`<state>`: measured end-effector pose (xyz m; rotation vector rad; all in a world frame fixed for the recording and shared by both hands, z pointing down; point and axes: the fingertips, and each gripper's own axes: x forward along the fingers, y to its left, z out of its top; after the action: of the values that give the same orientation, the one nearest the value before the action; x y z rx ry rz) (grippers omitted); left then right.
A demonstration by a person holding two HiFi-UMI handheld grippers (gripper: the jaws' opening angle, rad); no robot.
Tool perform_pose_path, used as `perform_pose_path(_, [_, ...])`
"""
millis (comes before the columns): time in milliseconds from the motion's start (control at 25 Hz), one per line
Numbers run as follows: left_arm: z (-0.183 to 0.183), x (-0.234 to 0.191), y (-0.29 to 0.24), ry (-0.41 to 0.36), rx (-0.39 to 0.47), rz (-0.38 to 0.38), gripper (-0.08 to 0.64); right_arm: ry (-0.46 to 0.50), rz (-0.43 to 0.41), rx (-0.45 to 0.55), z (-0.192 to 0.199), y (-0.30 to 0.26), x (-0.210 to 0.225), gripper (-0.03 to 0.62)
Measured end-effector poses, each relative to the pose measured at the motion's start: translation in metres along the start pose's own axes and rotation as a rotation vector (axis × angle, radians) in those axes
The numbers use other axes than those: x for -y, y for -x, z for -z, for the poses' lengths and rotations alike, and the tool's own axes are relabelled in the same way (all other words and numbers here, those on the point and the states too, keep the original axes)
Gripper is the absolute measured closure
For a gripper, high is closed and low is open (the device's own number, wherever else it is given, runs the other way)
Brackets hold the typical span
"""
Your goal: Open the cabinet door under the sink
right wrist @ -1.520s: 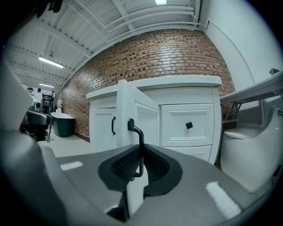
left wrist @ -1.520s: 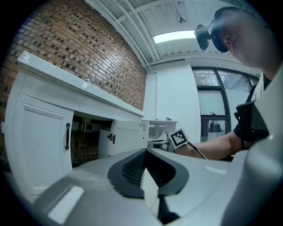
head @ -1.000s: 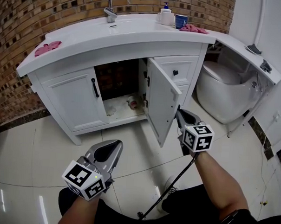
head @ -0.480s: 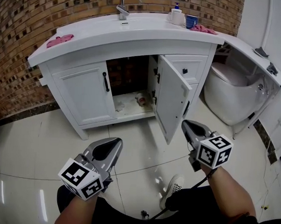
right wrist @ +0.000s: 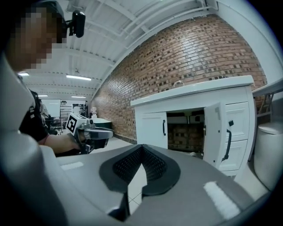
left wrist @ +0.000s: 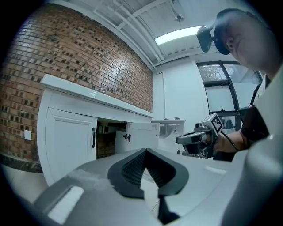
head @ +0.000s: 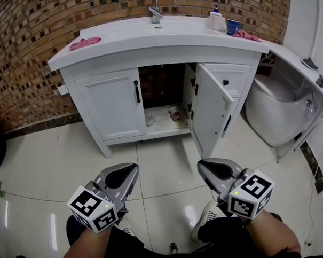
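Observation:
The white vanity cabinet (head: pixel 104 144) stands under the sink against the brick wall. Its right door (head: pixel 210 114) is swung wide open, black handle (head: pixel 226 126) facing right. The left door (head: pixel 112 105) is closed. Inside the open bay lies a small object (head: pixel 174 113). My left gripper (head: pixel 131 168) and right gripper (head: pixel 202 166) hover low over the floor tiles, well short of the cabinet, both shut and holding nothing. The open door (right wrist: pixel 216 132) shows in the right gripper view beyond the right gripper (right wrist: pixel 141 150). The left gripper (left wrist: pixel 145 152) points toward the closed door (left wrist: pixel 70 141).
A toilet (head: pixel 274 112) sits right of the cabinet under a curved counter. On the sink top are a pink cloth (head: pixel 85 42), a faucet (head: pixel 154 10) and cups (head: pixel 233 26). A shoe (head: pixel 204 218) rests on the glossy tiles below the right gripper.
Both grippers have drawn back from the cabinet. The right gripper has left the open door's edge and come down toward me. The door stays open.

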<state>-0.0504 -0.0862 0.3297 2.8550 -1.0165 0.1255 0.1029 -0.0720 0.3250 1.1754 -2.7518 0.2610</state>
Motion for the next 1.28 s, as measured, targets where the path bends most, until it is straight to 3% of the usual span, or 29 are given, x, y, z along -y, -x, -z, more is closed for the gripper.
perform_pose_path(440, [-0.010, 0.014, -0.003, -0.029, 0.025, 0.035, 0.554, 0.065, -0.026, 0.030, -0.013, -0.005, -0.027, 0.586])
perform_pose_path(1280, [-0.012, 0.013, -0.001, -0.033, 0.027, 0.027, 0.554, 0.057, -0.025, 0.009, -0.003, -0.002, -0.023, 0.586])
